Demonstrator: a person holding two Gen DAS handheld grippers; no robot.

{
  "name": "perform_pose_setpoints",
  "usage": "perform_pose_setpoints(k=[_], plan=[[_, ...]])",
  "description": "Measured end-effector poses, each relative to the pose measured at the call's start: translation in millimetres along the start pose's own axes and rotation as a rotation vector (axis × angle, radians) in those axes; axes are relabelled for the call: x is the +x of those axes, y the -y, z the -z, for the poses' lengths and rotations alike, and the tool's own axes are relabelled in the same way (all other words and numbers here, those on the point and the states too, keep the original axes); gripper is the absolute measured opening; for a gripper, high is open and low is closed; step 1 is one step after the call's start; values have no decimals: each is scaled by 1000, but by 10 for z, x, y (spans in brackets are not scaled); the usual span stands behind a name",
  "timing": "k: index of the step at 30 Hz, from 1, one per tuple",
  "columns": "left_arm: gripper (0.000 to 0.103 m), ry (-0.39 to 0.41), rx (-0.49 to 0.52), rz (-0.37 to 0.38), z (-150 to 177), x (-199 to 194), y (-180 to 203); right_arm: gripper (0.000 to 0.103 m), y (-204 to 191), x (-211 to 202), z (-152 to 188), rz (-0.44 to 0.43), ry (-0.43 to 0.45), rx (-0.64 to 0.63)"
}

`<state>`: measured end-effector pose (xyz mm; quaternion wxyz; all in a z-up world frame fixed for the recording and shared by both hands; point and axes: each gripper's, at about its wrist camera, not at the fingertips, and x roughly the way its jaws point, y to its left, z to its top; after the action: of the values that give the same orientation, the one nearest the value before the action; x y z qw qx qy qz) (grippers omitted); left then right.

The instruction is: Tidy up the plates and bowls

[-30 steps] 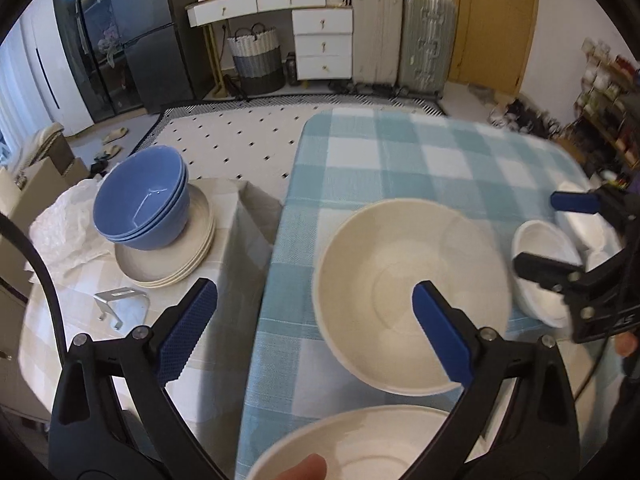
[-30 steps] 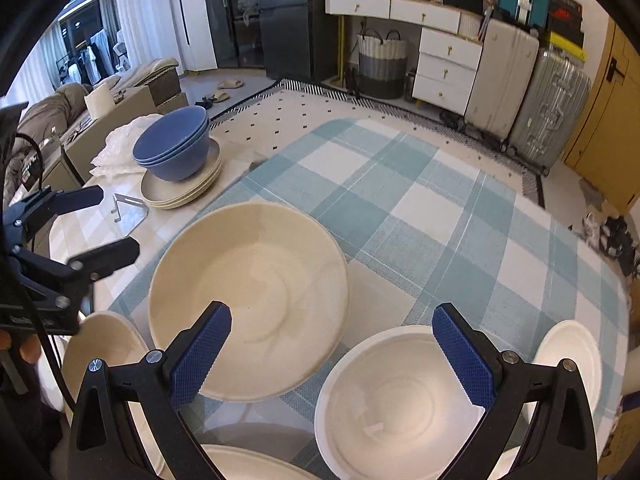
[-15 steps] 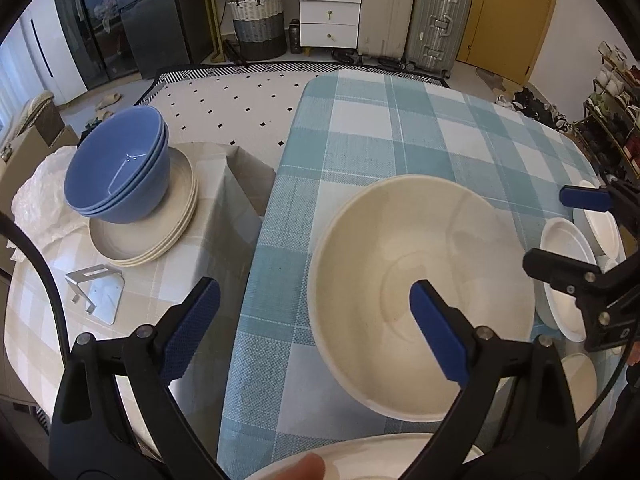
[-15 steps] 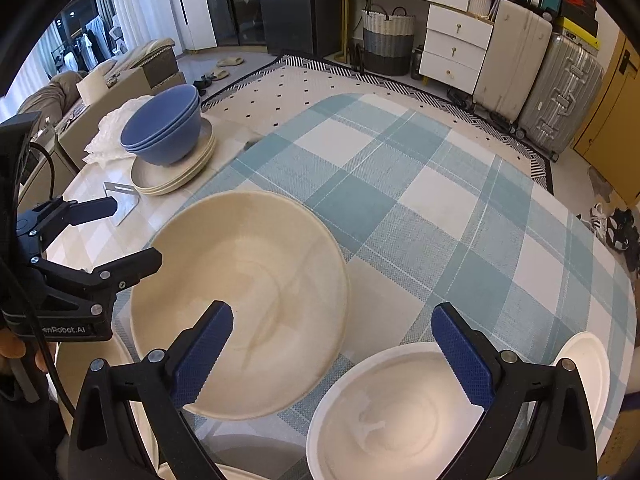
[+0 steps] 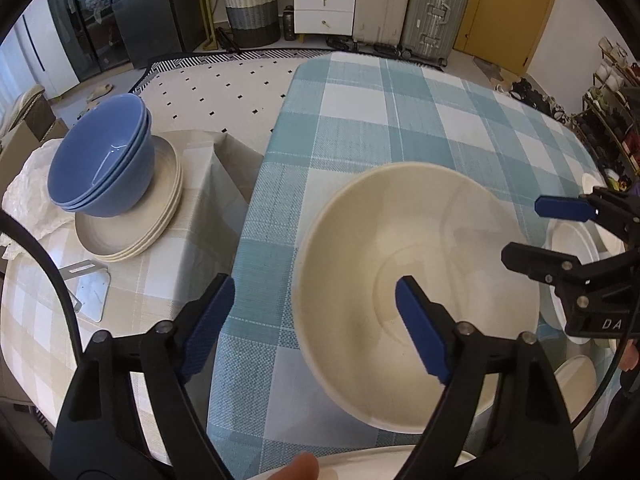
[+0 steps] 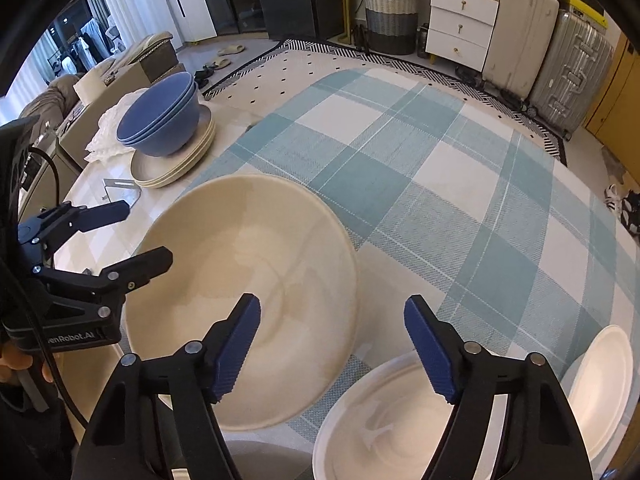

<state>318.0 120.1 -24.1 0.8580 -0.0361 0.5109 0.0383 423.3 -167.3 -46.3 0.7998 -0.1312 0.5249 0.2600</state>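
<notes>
A large cream bowl [image 5: 416,280] [image 6: 256,280] sits on the blue-checked table [image 5: 400,120]. My left gripper [image 5: 314,326] straddles the bowl's left rim, one finger over the inside and one outside. Its jaws are closing, and the pads do not press on the rim. My right gripper [image 6: 332,350] straddles the opposite rim in the same way, also closing without pressing. Each gripper shows in the other's view: the right gripper [image 5: 548,234] and the left gripper [image 6: 132,236]. On a side table, blue bowls [image 5: 104,164] are stacked on cream plates [image 5: 132,236].
A white bowl [image 6: 392,420] and a white plate [image 6: 600,392] lie near the table's front right. Another white rim [image 5: 380,456] and a fingertip [image 5: 298,468] show at the bottom. A metal bracket [image 5: 90,292] lies on the beige-checked side table. Suitcases and drawers stand far behind.
Both grippers have come down closer to the cream bowl, which now fills more of each view. The jaws of both have narrowed around its rims.
</notes>
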Motion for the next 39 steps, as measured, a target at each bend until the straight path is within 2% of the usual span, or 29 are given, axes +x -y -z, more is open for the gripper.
perform_pose_setpoints(k=[3,7,10,11,13,16,18,21,23,31,39], plan=[[74,-17,6,-3,14,56,1,68,4,48,-17,-3,-10,3],[66,-23,-7,16,26,101,-23,64,0,125,-23,-8,-17,3],[57,-34,-3,23,25,136,-30,54,-2,183,-22,-18,-29,7],[52,-37,4,26,25,148,-23,53,-1,198,-22,-21,-32,9],[50,-50,8,35,28,171,-25,51,2,227,-23,-38,-41,12],[40,-66,5,39,31,209,-36,43,-12,248,-21,-48,-49,12],[38,-69,2,33,30,231,-38,41,-6,245,-20,-46,-49,17],[27,-72,-4,42,29,250,-40,38,1,239,-11,-55,-46,17],[21,-63,4,17,29,253,-38,36,5,237,-1,-52,-43,16],[19,-63,8,2,28,275,-33,20,68,230,24,-35,-34,51],[17,-38,-26,9,26,201,-26,17,92,165,54,-20,-19,66]])
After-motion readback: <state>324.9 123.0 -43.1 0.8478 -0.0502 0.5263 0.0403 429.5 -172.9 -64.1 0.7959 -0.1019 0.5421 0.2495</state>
